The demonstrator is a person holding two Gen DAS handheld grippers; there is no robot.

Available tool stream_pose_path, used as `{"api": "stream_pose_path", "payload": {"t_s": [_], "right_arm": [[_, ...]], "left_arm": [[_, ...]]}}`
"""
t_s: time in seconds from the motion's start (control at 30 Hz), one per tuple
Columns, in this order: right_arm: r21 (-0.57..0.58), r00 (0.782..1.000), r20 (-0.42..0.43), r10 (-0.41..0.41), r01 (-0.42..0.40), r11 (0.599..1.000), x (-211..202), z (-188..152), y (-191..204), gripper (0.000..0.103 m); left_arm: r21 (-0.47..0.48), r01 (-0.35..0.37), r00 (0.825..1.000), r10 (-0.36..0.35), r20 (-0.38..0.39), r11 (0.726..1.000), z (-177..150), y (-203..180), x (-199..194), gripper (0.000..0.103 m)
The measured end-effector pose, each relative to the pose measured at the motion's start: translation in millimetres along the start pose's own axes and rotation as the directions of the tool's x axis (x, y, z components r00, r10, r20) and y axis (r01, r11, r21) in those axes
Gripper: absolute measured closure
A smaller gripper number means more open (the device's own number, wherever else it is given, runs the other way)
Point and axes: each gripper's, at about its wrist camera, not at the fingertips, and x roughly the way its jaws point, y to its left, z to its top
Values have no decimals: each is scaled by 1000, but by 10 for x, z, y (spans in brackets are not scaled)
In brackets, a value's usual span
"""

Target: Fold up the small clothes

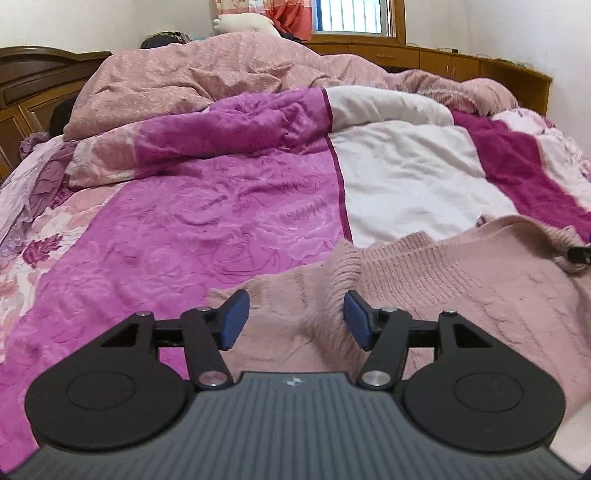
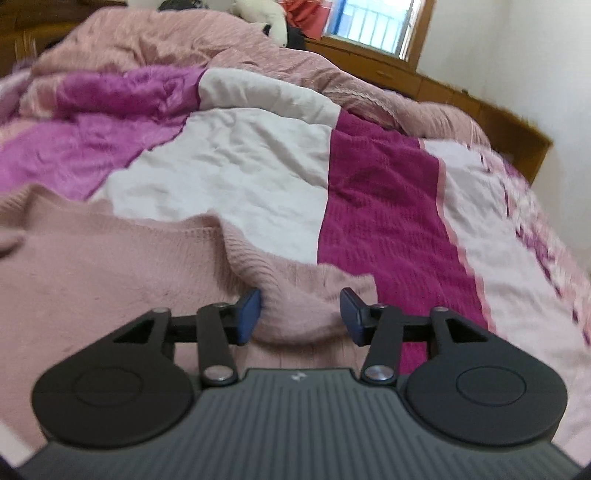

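A pink knitted sweater lies spread on the bedspread, at the lower right of the left wrist view. My left gripper hangs just over its left part, open, blue pads apart. A raised ridge of knit stands between them, close to the right pad. In the right wrist view the sweater fills the lower left. My right gripper is open over its right edge, with a hump of knit between the pads. A dark bit of the right gripper shows at the sweater's far side.
The bedspread has purple, white and magenta bands. A heaped pink duvet lies across the far end of the bed. A wooden headboard stands at the left, a low wooden cabinet and a window behind.
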Motion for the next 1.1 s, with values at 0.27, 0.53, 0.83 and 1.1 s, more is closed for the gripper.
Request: {"api": "stream_pose_path", "payload": {"t_s": [0.27,0.53,0.83,1.1], "right_arm": [[34,999,-4,35,-35,999,-494,-242,-29,53],[82,998,25,55,-57,995,-588,-441,120,53],[120,996,-18,91,-88,989,-441,-628,170,53],[139,995,-14,100,-97,985,-419,-681,147,51]], "left_arm": [[29,26,1000,-26,7,999,-92,11,-500,38],[230,0,1000,7,-28,973,-360,-452,-430,37],[193,-119,990,130,-50,974,-388,-337,-12,38],[52,-268,962,270,-48,962,-139,228,176,38]]}}
